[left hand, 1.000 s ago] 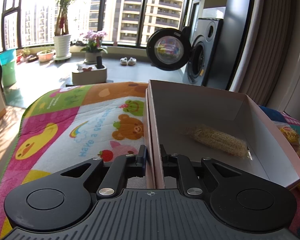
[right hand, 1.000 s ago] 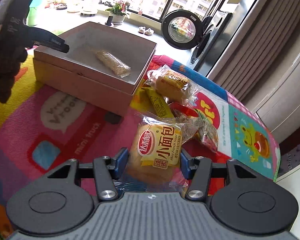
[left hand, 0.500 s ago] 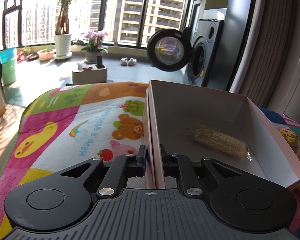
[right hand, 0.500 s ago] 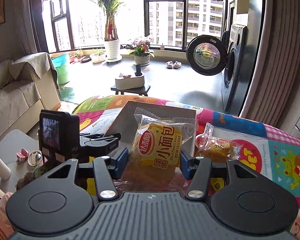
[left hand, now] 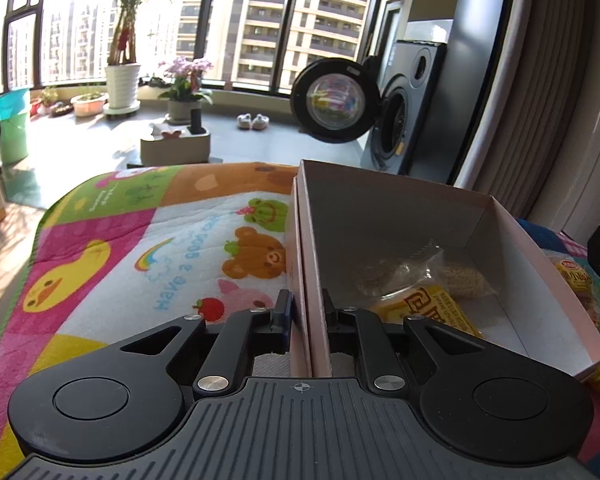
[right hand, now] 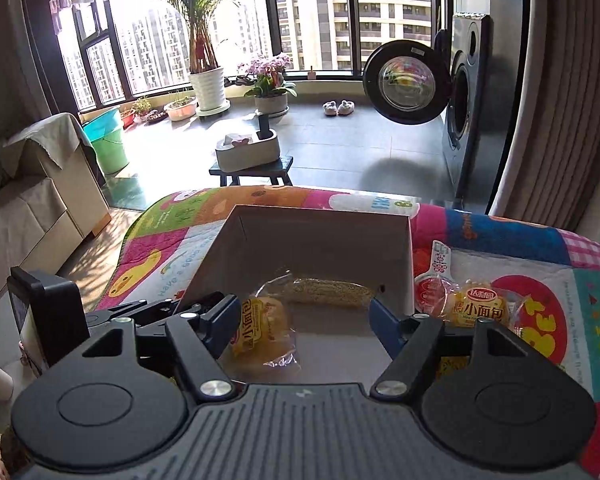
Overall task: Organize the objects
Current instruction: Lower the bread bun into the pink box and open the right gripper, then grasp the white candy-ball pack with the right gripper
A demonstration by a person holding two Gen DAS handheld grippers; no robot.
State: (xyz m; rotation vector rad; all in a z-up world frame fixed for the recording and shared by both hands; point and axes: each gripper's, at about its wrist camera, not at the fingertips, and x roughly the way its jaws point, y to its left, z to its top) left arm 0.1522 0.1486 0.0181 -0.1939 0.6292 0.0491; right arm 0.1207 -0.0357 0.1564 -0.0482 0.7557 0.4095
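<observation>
Dropped bread packet (right hand: 260,330) now in box (left hand: 312,264), seemingly half-hidden.

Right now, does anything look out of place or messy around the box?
Yes. Snack packets still lie loose on the mat right of the box, like this small bread pack. Inside, the yellow bread pack lies tilted against the corn snack.

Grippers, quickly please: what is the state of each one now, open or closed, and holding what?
Left gripper: closed on the box wall.
Right gripper: open, holding nothing; bread packet lies in the box.
</observation>
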